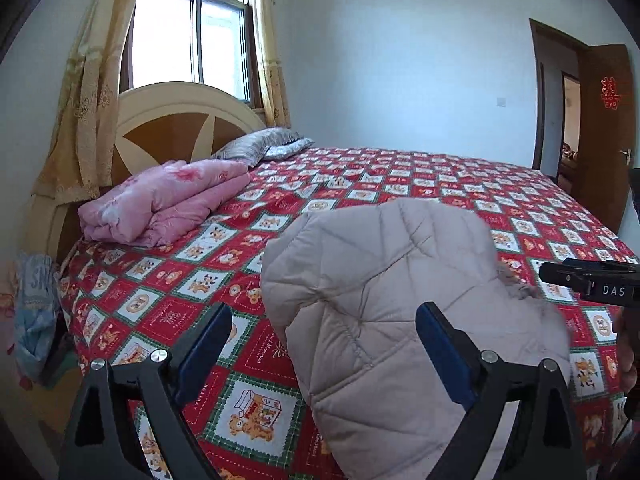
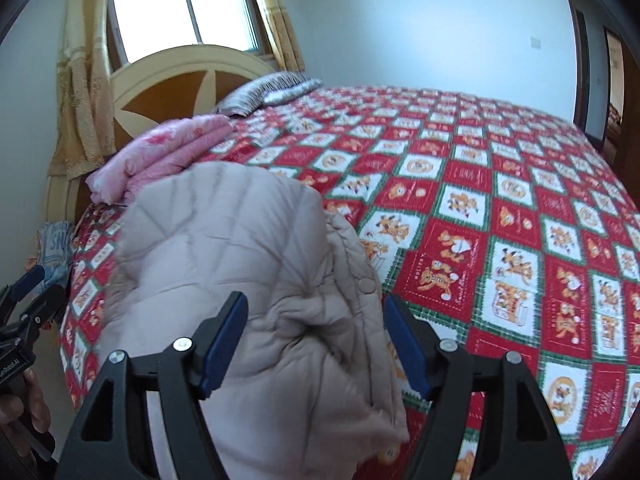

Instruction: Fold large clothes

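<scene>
A: Where is the coat?

B: The beige quilted padded coat (image 1: 384,308) lies bundled on the bed, on the red, white and green patchwork bedspread with cartoon bear prints (image 1: 420,176), near the edge closest to both cameras. In the right wrist view the same coat (image 2: 256,280) fills the lower middle, with a snap button showing along its right edge.

A: And the claws?

B: The left claw (image 1: 324,340) is spread wide. Its blue pads (image 1: 440,344) stand apart; the right-hand pad overlaps the coat in the picture, the left-hand one is over bare bedspread. Nothing is pinched.

A: The right one?

B: The right claw (image 2: 314,340) is also spread, with the coat's puffy fabric seen between its blue pads (image 2: 224,344). The pads do not press on it as far as I can tell. The fabric's edges are blurred.

A: What else is on the bed?

B: A folded pink floral quilt (image 1: 168,200) sits near the cream and brown wooden headboard (image 1: 176,128), and a grey striped pillow (image 1: 260,146) lies just beyond it. Yellow patterned curtains (image 1: 80,112) flank the window (image 1: 192,36), and a brown wooden door (image 1: 604,132) stands open at the right.

A: Any hand visible?

B: A person's hand (image 2: 28,412) grips the other tool's handle at the lower left of the right wrist view.
</scene>
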Available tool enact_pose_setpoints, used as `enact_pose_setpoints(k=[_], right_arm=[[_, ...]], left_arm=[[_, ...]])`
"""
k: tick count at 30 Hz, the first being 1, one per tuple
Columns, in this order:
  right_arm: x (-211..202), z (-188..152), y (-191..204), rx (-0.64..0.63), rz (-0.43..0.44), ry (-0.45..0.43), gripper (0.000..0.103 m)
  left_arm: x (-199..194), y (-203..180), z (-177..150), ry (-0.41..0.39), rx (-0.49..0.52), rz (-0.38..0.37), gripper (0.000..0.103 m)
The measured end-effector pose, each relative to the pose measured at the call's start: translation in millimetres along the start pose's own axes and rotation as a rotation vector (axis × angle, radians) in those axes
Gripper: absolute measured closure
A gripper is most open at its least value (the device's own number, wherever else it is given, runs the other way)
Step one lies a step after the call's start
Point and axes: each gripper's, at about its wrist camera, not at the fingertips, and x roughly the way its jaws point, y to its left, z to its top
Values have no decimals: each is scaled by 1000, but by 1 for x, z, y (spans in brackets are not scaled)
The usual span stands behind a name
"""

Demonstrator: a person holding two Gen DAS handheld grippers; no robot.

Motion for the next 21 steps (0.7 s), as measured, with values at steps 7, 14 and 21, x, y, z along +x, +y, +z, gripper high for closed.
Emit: enact_pose_setpoints(k=[7, 14, 21], right_arm=[[-79, -12, 33, -61, -22, -200, 14], [-108, -14, 45, -87, -46, -273, 9], [-113, -16, 47, -92, -43, -280, 9]], left_arm=[[-64, -3, 14, -116, -23, -51, 9], [-83, -10, 20, -155, -9, -81, 9], [-86, -10, 17, -163, -17, -86, 9]])
